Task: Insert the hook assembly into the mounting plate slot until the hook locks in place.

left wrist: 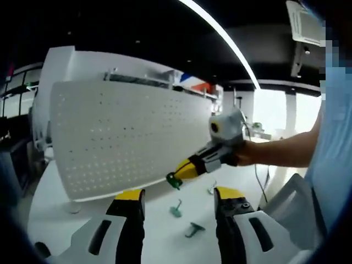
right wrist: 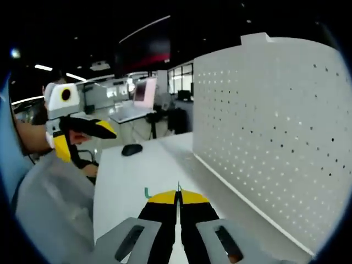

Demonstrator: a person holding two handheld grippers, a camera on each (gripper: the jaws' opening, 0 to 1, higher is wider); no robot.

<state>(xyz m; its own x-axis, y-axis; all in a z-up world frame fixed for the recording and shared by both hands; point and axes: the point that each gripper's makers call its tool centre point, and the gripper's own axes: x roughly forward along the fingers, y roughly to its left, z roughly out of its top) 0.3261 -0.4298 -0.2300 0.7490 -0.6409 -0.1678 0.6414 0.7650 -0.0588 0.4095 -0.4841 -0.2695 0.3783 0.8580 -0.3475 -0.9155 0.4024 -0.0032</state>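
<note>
The right tongs (left wrist: 177,179) are closed on a green hook (left wrist: 174,181), held just off the lower edge of the white perforated mounting plate (left wrist: 126,137). The left tongs (left wrist: 179,201) stand open, holding nothing. Two more hooks (left wrist: 176,208) lie on the worktop (left wrist: 159,231) between them.

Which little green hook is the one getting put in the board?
Find the big white pegboard standing on the white table. At its lower corner, the right claw pinches a green hook. The others, like this loose hook, lie flat on the table.
</note>
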